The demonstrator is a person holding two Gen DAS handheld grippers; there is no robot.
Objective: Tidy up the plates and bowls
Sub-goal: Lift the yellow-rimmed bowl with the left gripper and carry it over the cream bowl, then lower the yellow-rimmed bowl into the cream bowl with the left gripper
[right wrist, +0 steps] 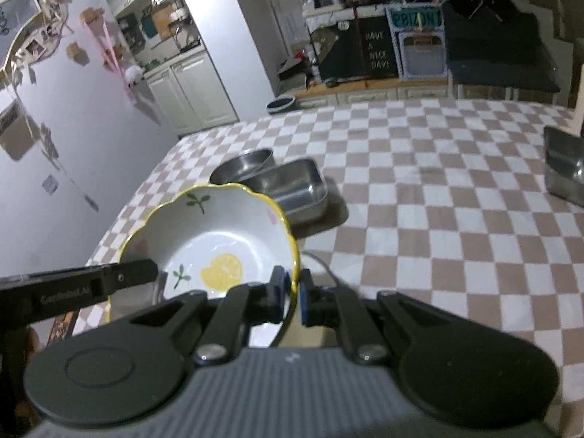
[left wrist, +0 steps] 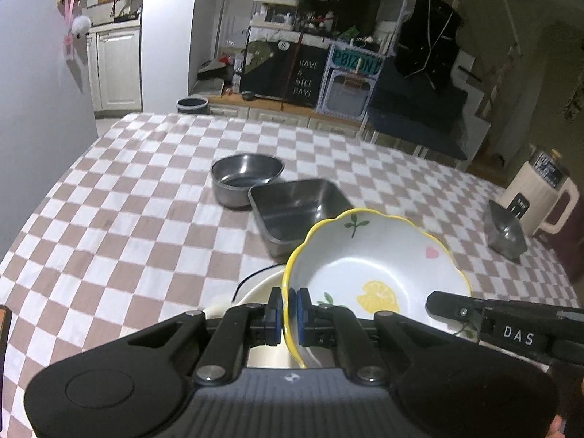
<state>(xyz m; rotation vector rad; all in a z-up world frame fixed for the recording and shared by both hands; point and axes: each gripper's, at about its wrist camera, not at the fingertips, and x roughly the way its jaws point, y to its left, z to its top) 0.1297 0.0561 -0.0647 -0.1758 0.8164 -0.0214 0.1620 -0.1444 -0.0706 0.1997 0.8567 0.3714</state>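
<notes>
Both grippers, left (left wrist: pixel 289 306) and right (right wrist: pixel 292 292), have their jaws pinching the flowered bowl's (left wrist: pixel 376 266) rim; three steel dishes remain scattered across the desk (left wrist: pixel 127 219), so sorting looks barely begun.

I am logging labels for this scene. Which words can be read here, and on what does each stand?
"HAVE A NICE DAY!": black board behind the table.
"POIZON": teal box beside it.
"DAS": right hand-held gripper.
White lettering on the left hand-held gripper: too blurred.
Label on the white jug: too small.

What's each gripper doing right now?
Left gripper: shut on the lemon bowl rim.
Right gripper: shut on the same bowl's opposite rim.
</notes>
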